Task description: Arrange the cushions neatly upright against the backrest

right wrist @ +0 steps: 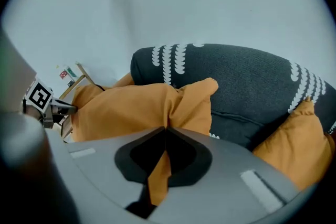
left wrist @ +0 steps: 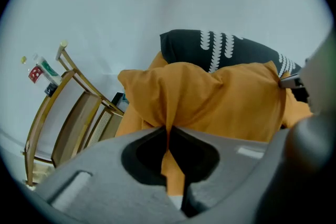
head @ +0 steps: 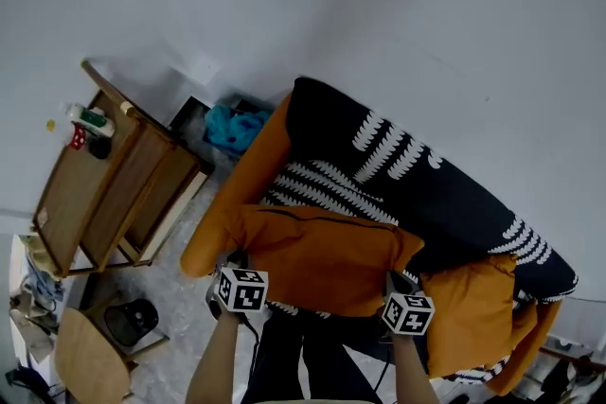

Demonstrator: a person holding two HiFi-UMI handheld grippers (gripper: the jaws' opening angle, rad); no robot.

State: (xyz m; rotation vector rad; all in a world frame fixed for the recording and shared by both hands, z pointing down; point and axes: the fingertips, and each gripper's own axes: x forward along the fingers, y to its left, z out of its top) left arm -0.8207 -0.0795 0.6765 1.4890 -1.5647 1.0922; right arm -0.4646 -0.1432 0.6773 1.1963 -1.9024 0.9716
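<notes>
An orange cushion [head: 322, 258] hangs lifted above the seat of a black sofa [head: 454, 203] with white leaf patterns. My left gripper [head: 230, 268] is shut on the cushion's left near edge, the fabric [left wrist: 168, 128] pinched between its jaws. My right gripper [head: 390, 281] is shut on the right near edge, with orange cloth [right wrist: 166, 131] bunched in its jaws. A second orange cushion [head: 473, 307] leans at the sofa's right end. In the right gripper view the held cushion [right wrist: 131, 107] lies in front of the black backrest [right wrist: 247, 86].
A wooden shelf unit [head: 104, 194] with small bottles on top stands left of the sofa. Turquoise cloth [head: 235, 128] lies behind the orange armrest [head: 241, 189]. A round wooden stool [head: 90, 360] and a dark object sit on the floor at lower left. A white wall is behind.
</notes>
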